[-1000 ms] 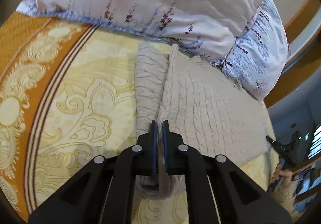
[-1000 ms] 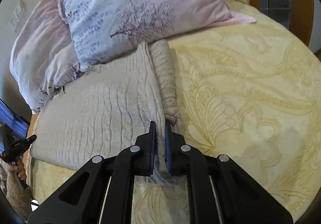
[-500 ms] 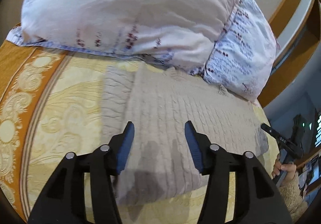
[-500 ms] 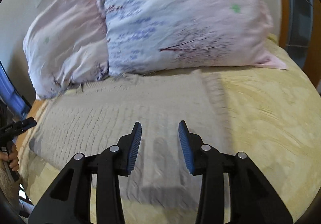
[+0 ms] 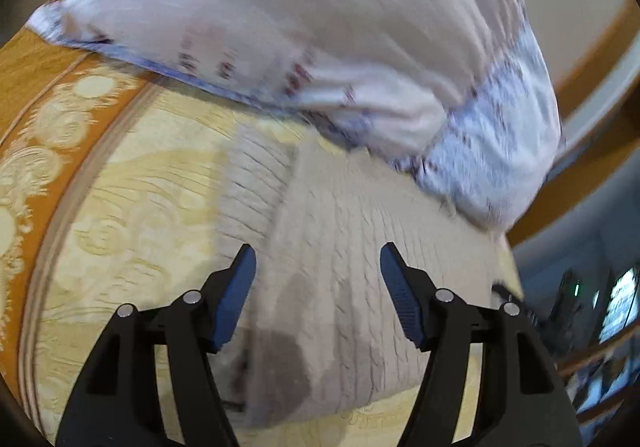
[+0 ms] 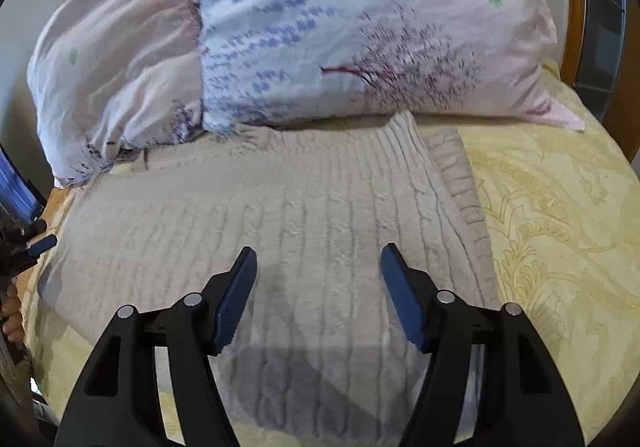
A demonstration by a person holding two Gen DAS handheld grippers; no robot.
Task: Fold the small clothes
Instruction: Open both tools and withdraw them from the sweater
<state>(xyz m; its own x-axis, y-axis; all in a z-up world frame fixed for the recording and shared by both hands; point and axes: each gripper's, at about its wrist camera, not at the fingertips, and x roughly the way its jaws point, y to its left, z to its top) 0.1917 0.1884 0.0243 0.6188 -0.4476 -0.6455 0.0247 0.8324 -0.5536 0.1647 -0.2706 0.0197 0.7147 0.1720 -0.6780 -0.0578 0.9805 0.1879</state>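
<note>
A beige cable-knit sweater (image 5: pixel 340 267) lies flat on the yellow patterned bedspread (image 5: pixel 132 215), folded over on itself, with a narrower folded part showing along its left side. It also shows in the right wrist view (image 6: pixel 280 215), with a folded sleeve (image 6: pixel 460 175) along its right side. My left gripper (image 5: pixel 318 259) is open and empty, held just above the sweater's near edge. My right gripper (image 6: pixel 319 259) is open and empty, above the sweater's opposite end. The left wrist view is blurred.
Two floral pillows (image 6: pixel 320 35) lean at the head of the bed, touching the sweater's far edge; they also show in the left wrist view (image 5: pixel 300 27). An orange border (image 5: pixel 48 95) runs along the bedspread's left. A wooden bed frame (image 6: pixel 576 7) stands at the right.
Both grippers were shut on the sweater's folded edges a second ago. They have let go, opened wide and drawn back a little. The sweater now lies flat.
</note>
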